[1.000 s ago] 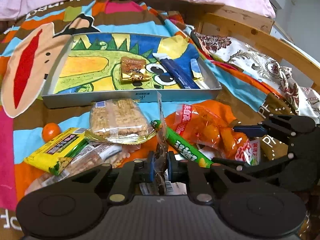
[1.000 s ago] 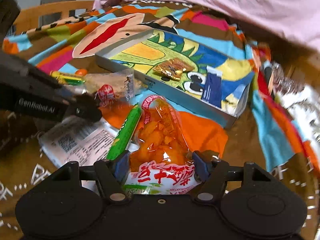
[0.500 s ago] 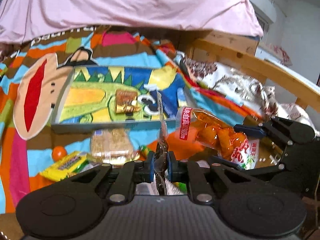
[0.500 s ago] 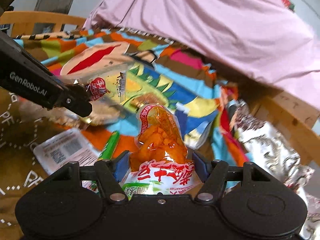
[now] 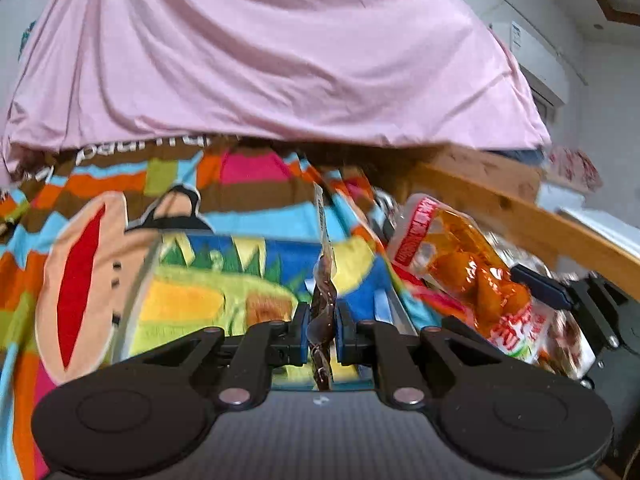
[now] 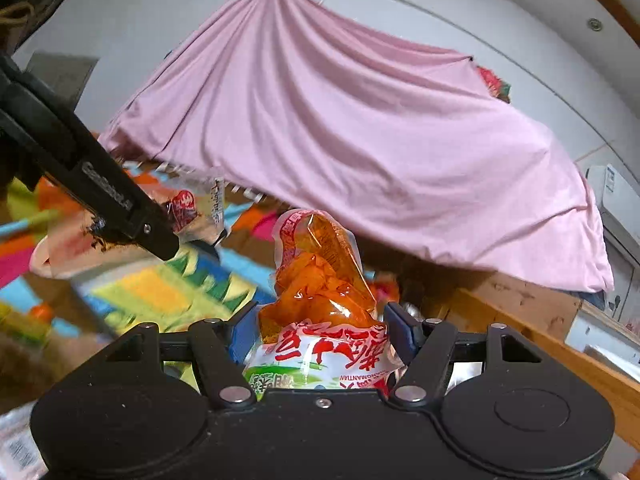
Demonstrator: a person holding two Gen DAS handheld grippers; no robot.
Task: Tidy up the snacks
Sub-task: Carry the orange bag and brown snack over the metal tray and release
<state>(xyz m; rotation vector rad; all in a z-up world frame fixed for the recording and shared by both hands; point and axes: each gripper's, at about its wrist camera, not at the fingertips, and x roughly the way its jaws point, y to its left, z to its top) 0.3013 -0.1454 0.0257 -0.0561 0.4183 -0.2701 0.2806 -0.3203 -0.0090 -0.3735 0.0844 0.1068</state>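
- Pink sheet (image 5: 272, 60) fills both views' upper half; the tray (image 5: 208, 292) below it is motion-blurred.
- Right tool (image 6: 316, 328) clenched on orange bag (image 6: 320, 280), raised above the bedspread (image 5: 120, 184).
- Left tool (image 5: 322, 332) pinches a thin packet (image 5: 324, 280) edge-on; only the right view shows its printed face.
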